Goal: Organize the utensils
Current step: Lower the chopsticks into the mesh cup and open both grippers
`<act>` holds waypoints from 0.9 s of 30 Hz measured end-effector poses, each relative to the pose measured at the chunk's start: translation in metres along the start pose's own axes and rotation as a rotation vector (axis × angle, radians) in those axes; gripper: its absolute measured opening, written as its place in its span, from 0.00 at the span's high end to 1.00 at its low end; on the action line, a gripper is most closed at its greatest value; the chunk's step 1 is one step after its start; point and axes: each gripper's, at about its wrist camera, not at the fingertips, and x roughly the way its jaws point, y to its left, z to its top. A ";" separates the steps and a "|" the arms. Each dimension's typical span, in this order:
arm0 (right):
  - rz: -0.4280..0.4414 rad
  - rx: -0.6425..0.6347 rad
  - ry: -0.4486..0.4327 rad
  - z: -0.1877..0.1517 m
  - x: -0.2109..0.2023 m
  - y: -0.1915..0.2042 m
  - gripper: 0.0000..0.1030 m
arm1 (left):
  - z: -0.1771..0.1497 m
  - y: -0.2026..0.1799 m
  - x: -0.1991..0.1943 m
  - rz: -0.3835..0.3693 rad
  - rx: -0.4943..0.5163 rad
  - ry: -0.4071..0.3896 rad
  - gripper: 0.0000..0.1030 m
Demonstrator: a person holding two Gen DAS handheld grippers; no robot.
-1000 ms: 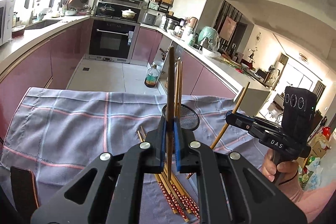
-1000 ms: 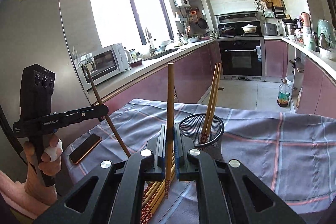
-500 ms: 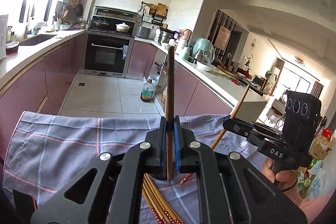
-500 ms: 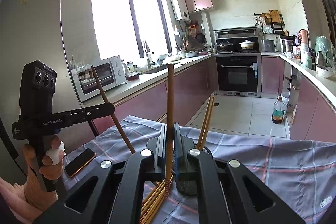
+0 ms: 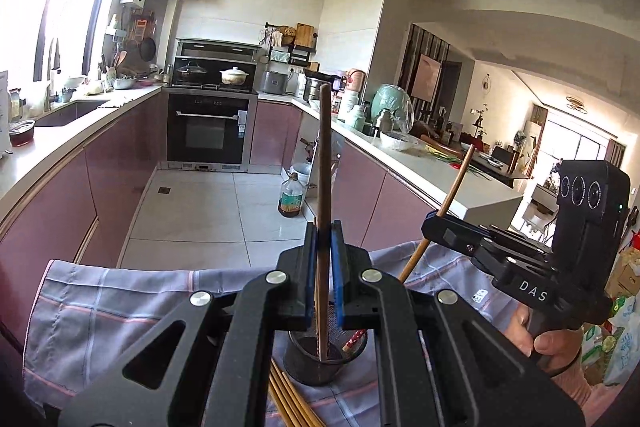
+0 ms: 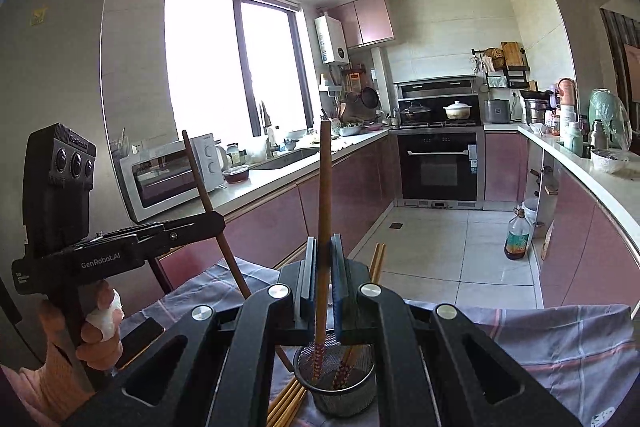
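Note:
My left gripper (image 5: pixel 323 239) is shut on a dark brown chopstick (image 5: pixel 325 155) held upright. Its lower end shows inside the mouth of the black mesh cup (image 5: pixel 304 367) on the checked cloth (image 5: pixel 120 303). My right gripper (image 6: pixel 323 251) is shut on a lighter chopstick (image 6: pixel 323 187), also upright, whose patterned end dips into the same mesh cup (image 6: pixel 340 395). Two more chopsticks (image 6: pixel 376 261) lean in the cup. Each gripper shows in the other's view: the right gripper (image 5: pixel 430 223) and the left gripper (image 6: pixel 218 219), each with its stick slanting through the jaws.
Several loose chopsticks (image 6: pixel 286 399) lie on the cloth just left of the cup. A dark phone (image 6: pixel 140 339) rests on the cloth's left side. Beyond the table's far edge are the kitchen floor, pink cabinets and an oil bottle (image 6: pixel 517 235).
Both grippers have risen with their chopsticks and tilted less downward. The mesh cup now sits low under the jaws, with both stick ends lined up in its mouth.

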 end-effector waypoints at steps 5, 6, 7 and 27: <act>-0.023 -0.005 0.043 -0.008 0.017 -0.002 0.95 | -0.004 -0.007 0.022 0.023 0.008 0.046 0.93; -0.029 -0.006 0.055 -0.009 0.021 -0.003 0.95 | -0.005 -0.007 0.026 0.025 0.009 0.056 0.93; -0.033 -0.004 0.065 -0.011 0.024 -0.005 0.95 | -0.007 -0.007 0.031 0.028 0.009 0.066 0.93; -0.067 0.054 0.305 -0.044 0.083 -0.025 0.94 | -0.038 0.006 0.107 0.003 0.078 0.307 0.92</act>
